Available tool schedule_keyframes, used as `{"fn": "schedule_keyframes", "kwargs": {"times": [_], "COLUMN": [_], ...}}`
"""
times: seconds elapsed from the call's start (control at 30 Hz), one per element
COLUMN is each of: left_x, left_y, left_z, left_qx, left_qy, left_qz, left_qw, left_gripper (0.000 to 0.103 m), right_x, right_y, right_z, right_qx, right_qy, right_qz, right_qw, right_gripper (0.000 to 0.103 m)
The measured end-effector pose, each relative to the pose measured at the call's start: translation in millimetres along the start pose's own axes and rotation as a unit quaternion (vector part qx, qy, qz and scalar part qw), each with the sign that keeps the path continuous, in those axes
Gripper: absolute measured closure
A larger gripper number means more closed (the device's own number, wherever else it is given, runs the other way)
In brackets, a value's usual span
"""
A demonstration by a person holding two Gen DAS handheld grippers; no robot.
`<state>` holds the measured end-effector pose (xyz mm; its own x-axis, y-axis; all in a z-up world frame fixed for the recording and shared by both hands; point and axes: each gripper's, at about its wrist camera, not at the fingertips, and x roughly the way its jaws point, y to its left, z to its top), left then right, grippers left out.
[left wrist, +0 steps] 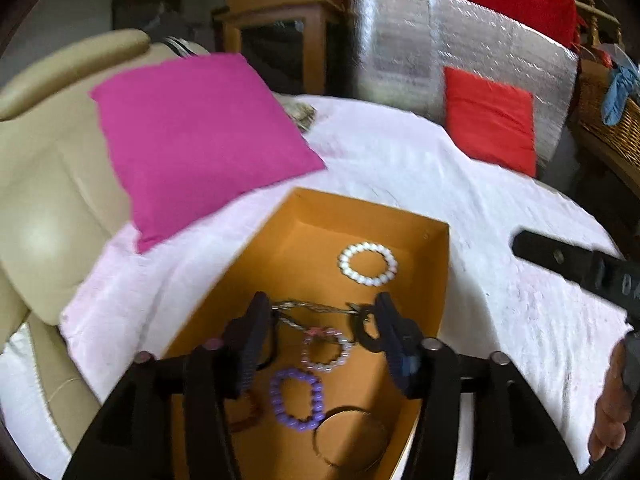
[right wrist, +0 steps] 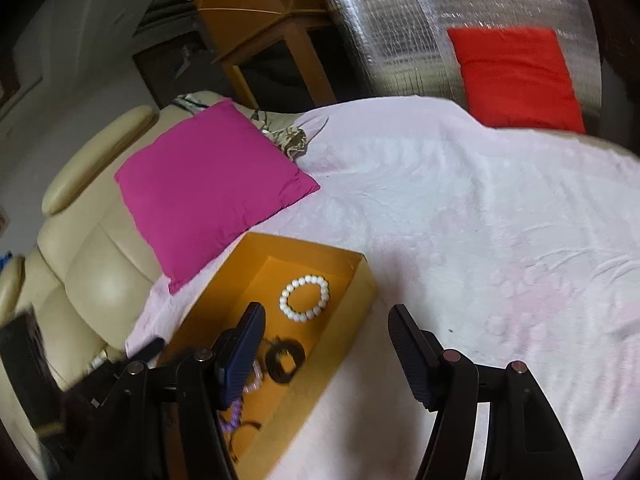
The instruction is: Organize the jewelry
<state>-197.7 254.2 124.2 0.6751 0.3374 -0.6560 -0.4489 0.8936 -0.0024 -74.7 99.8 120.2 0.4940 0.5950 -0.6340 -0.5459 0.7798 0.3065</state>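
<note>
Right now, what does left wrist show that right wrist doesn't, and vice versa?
Only left wrist: the thin bangle at the box's near end, the chain, a wicker basket, and the right gripper's finger entering from the right.

Only right wrist: the box's outer side wall and more bare white bedspread on its right.

Both: orange box, white bead bracelet, purple bead bracelet, pink pillow, red pillow. Each view's own jaws stand open, empty.

Soft daylight is brightening the white bedspread at centre frame, while corners are falling into black vignette. Fisheye curvature is bending the edges, and motion blur is smearing everything, especially the upper background.
</note>
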Motion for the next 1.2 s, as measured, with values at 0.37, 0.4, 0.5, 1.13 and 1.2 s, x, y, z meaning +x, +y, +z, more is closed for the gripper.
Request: {"fn": "schedule_keyframes", "kwargs": {"times": [0.37,0.4,0.5,1.13,1.2], "left_x": [-84.1,-92.9,-112.5,-229.0,-237.4], "left_y": [14.6,14.6,13.6,32.0,32.9], "left_z": [-1.1,-0.7,-0.7,-33.9,-37.4], "left_qx": [-0.010,-0.010,-0.013,-0.084,-0.073], "left_qy": [-0.058,-0.063,-0.067,-0.115,-0.124], "left_qz": [0.071,0.073,0.083,0.100,0.126], "left_qw": [0.9957,0.9953,0.9942,0.9847,0.9815], "left_gripper": [0.031,0.031,0.023,0.017,0.017], "right_x": [-65.3,-72.8,-93.0,-186.1,-189.8], "right_y": [27.2,31.5,41.5,72.6,75.8], "right_z": [-27.7,-30.1,-35.2,-84.4,-88.0], "right_qx": [-0.043,-0.051,-0.066,-0.089,-0.090], "right_qy": [-0.012,-0.015,-0.022,-0.042,-0.042], "right_qz": [0.013,0.012,0.012,-0.008,-0.005], "right_qw": [0.999,0.999,0.997,0.995,0.995], "right_gripper": [0.035,0.035,0.035,0.035,0.035]}}
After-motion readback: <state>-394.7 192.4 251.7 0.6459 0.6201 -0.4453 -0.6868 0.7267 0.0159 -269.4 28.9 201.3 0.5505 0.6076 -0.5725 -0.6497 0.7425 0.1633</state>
